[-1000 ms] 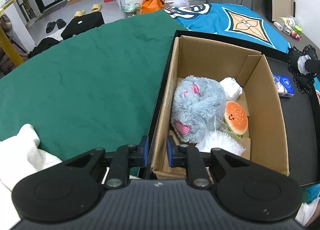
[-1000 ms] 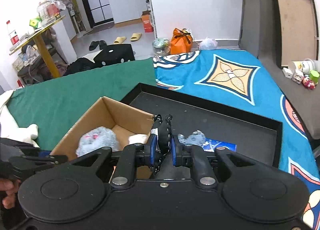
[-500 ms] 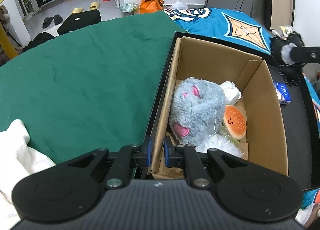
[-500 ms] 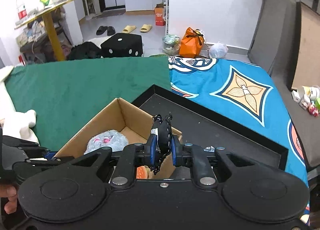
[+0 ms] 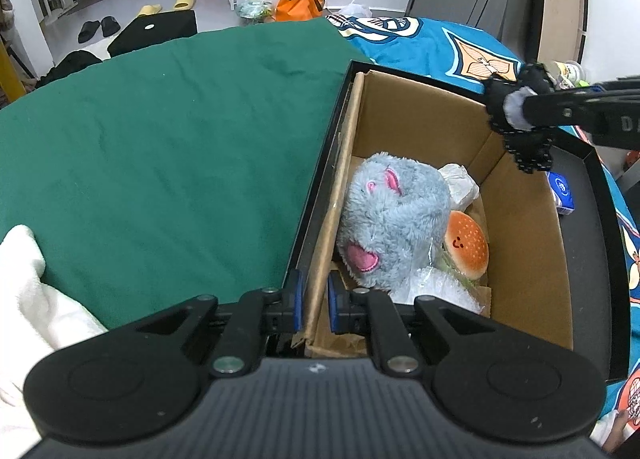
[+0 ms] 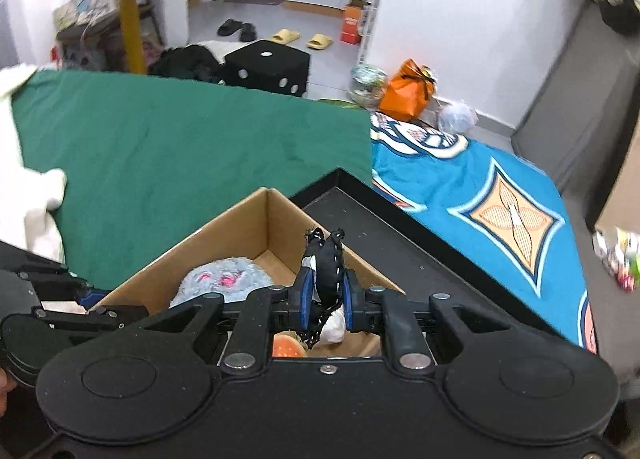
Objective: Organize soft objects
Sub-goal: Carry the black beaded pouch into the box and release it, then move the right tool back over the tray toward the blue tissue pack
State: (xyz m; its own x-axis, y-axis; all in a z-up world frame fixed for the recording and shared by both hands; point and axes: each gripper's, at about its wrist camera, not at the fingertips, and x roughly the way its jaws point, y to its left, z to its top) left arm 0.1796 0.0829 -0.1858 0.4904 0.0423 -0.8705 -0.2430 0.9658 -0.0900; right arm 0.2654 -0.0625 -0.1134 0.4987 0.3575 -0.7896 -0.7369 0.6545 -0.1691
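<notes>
Because the small black lacy soft cloth thing [image 6: 325, 271] looks light and floppy, the right gripper [image 6: 325, 301] pinches its middle tight above the brown cardboard box [image 5: 520, 219], while the left gripper [image 5: 311, 301] squeezes the box's side wall.

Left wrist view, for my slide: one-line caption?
Left gripper pinches cardboard box wall; right gripper carries black lacy item above.

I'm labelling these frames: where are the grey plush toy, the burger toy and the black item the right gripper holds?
grey plush toy [image 5: 394, 215], left wrist view, its fluffy middle
burger toy [image 5: 467, 244], left wrist view, orange bun top
black item [image 6: 329, 271], right wrist view, part between the fingers
</notes>
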